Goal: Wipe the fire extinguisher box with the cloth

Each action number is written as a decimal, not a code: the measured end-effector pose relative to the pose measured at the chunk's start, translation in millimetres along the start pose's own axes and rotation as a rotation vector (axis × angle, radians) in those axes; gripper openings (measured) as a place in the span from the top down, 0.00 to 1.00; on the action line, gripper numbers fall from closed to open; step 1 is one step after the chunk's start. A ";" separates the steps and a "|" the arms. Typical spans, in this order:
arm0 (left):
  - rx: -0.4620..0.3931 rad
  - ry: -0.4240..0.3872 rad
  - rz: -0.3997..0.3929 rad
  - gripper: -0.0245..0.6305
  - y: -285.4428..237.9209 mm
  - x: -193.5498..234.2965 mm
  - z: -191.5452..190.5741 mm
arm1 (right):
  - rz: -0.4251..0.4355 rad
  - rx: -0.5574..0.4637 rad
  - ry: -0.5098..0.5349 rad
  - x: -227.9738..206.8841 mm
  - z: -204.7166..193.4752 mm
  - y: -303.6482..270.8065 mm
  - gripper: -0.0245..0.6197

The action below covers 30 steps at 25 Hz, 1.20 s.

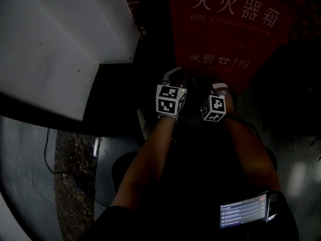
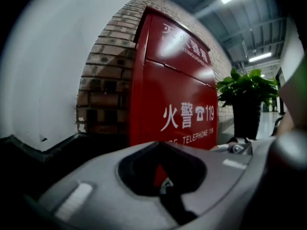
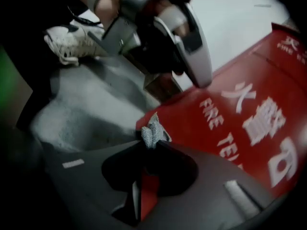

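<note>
Grey cloth [image 3: 152, 134] pinched by right gripper [image 3: 152, 143] jaws near box [image 3: 225, 143]; left gripper [image 2: 160, 143] jaws together

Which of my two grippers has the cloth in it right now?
The right gripper: a grey cloth sticks out of its shut jaws. The left gripper has jaws shut on nothing.

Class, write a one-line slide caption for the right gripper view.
Right claw shut on a scrap of grey woven cloth, poised before the red metal fire extinguisher box.
</note>
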<state>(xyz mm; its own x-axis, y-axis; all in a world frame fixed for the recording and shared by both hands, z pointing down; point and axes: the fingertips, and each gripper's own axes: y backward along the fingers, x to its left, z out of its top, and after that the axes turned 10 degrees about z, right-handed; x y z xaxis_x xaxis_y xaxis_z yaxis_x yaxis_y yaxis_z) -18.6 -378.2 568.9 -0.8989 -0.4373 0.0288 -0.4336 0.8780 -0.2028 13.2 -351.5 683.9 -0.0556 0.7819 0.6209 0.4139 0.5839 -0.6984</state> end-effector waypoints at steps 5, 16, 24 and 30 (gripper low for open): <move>-0.059 0.005 0.039 0.96 23.1 7.6 33.5 | -0.086 -0.102 0.057 -17.2 52.9 40.3 0.87; -0.117 -0.046 0.017 0.96 68.5 -7.2 122.6 | -0.376 -0.167 0.033 -135.7 79.9 189.9 0.87; -0.240 -0.092 -0.025 0.96 70.5 -44.6 241.0 | -0.645 -0.170 0.104 -268.4 105.1 330.9 0.87; -0.286 -0.121 -0.033 0.96 81.1 -57.5 288.9 | -0.657 -0.120 0.104 -300.3 103.0 348.5 0.87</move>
<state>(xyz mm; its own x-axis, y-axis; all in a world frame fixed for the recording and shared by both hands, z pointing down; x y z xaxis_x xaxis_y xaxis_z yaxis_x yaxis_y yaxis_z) 16.3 -338.2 268.0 -0.8775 -0.4711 -0.0893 -0.4778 0.8748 0.0800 80.6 -360.3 217.4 -0.2452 0.2443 0.9382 0.4222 0.8981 -0.1235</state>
